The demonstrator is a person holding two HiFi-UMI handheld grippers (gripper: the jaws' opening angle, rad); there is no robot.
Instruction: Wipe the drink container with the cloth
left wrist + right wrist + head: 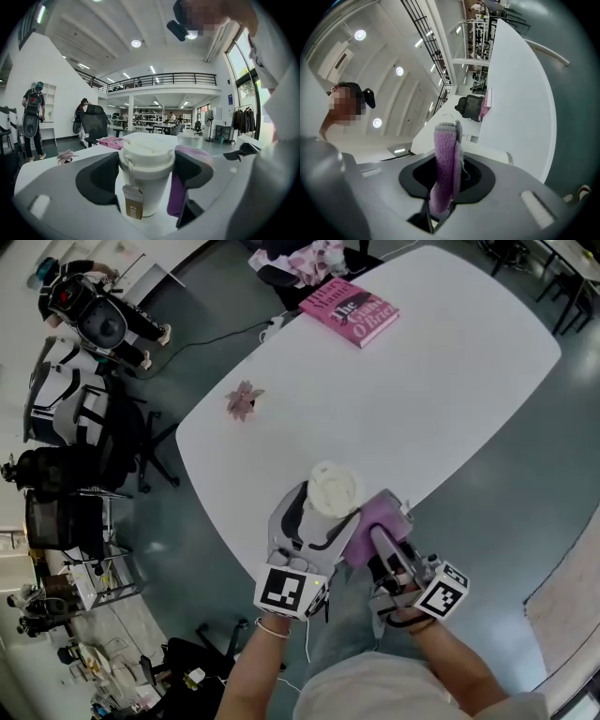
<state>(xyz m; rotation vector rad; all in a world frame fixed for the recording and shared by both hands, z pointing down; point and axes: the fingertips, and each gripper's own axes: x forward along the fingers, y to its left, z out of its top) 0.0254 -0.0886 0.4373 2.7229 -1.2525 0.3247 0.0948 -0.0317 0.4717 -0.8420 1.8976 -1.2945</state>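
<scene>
Head view: cup (333, 490), white with lid on, at near edge of white table (422, 381), just in front of person. Left gripper (323, 517) reaches in around it from below. Right gripper (381, 542) sits just beside, carrying purple cloth (375, 519), which lies against cup's right side. Pink book (349, 310) at far end and small pink flower (244, 400) mid-table, both well apart from the work

Left gripper view: cup (146, 173) upright between the jaws, dark pads pressing its lid rim on both sides, so this claw is gripping the cup. Paper tag (133, 206) hangs down the front on a string. Cloth (177, 194) shows at cup's right, between cup wall and right-hand pad

Right gripper view: jaws pinched tight on folded cloth (445, 164), which stands up out of them; table (515, 93) runs away beyond

Progress, as judged: both pick-ups done, cup steadied, cloth at cup wall. Wiping looks barely begun or just under way; no stain visible, so how much surface is covered cannot be told. Left to do: rubbing round the sides and lid
</scene>
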